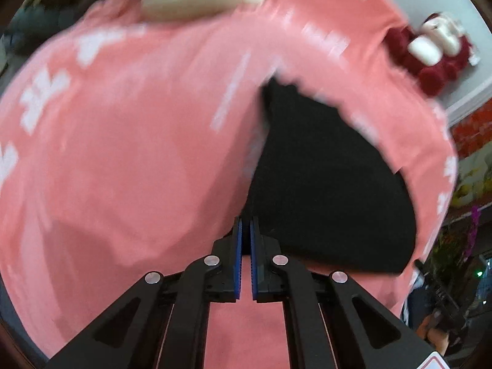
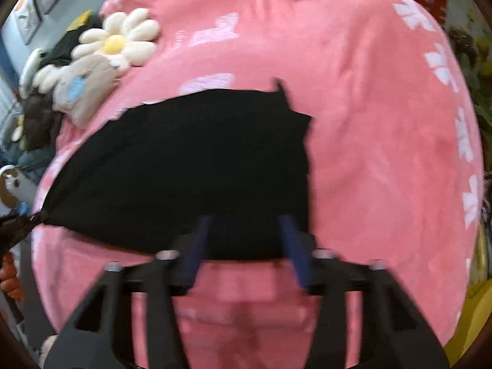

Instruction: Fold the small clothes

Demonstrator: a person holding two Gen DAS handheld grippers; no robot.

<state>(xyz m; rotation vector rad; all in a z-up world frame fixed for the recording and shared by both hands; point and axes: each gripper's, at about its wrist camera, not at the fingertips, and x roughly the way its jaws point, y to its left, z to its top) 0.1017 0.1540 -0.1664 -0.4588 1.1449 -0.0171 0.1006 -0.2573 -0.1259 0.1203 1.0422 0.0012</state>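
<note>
The left gripper (image 1: pixel 246 227) has its blue-padded fingers pressed nearly together at the near corner of the black garment (image 1: pixel 323 184); whether a thin fold of cloth sits between them cannot be told. From these fingers the garment spreads ahead and to the right across the pink blanket (image 1: pixel 123 153), a soft fleecy cover printed with white flowers. The right gripper (image 2: pixel 246 224) has its fingers spread wide, straddling the garment's near edge, nothing pinched. In its view the matte, limp black cloth runs long from left to right, a small tab poking up at its far right corner. A plush daisy toy (image 2: pixel 117 43) lies at the blanket's far left edge.
</note>
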